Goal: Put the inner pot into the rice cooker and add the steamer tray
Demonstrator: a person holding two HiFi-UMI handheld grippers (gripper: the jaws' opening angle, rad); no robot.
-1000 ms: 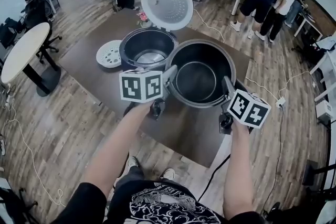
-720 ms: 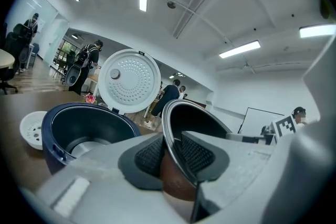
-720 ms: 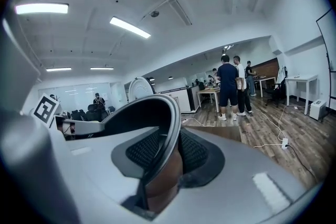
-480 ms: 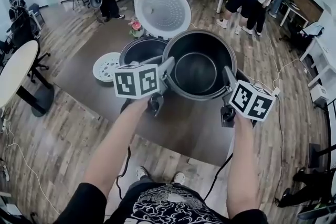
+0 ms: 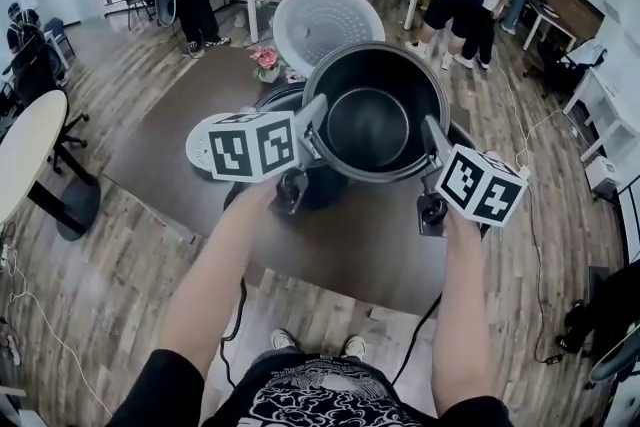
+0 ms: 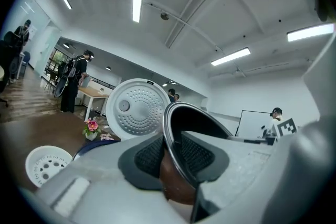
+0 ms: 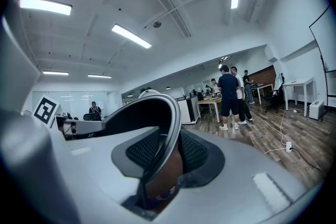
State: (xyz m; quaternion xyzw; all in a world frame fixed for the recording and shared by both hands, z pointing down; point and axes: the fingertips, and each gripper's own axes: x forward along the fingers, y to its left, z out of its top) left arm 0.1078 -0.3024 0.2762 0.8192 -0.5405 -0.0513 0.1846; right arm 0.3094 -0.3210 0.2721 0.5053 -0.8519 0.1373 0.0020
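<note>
The dark inner pot (image 5: 372, 120) hangs in the air, carried by its rim from both sides. My left gripper (image 5: 314, 131) is shut on the pot's left rim (image 6: 174, 131), which runs between its pads. My right gripper (image 5: 432, 141) is shut on the right rim (image 7: 169, 122) in the same way. The rice cooker (image 5: 282, 98) stands below and behind the pot, mostly hidden by it, with its white lid (image 5: 326, 19) standing open. The white steamer tray (image 5: 203, 137) lies on the table to the cooker's left, partly behind my left marker cube; it also shows as the tray (image 6: 46, 165).
The dark table (image 5: 160, 130) carries a small pot of pink flowers (image 5: 266, 58) behind the cooker. A round white table (image 5: 25, 155) stands at the left. Several people stand by desks at the back. A power cable (image 5: 420, 335) hangs off the table's near edge.
Both grippers have lifted the inner pot higher and carried it leftward, so it now covers most of the cooker's opening. The grips on the rim are unchanged.
</note>
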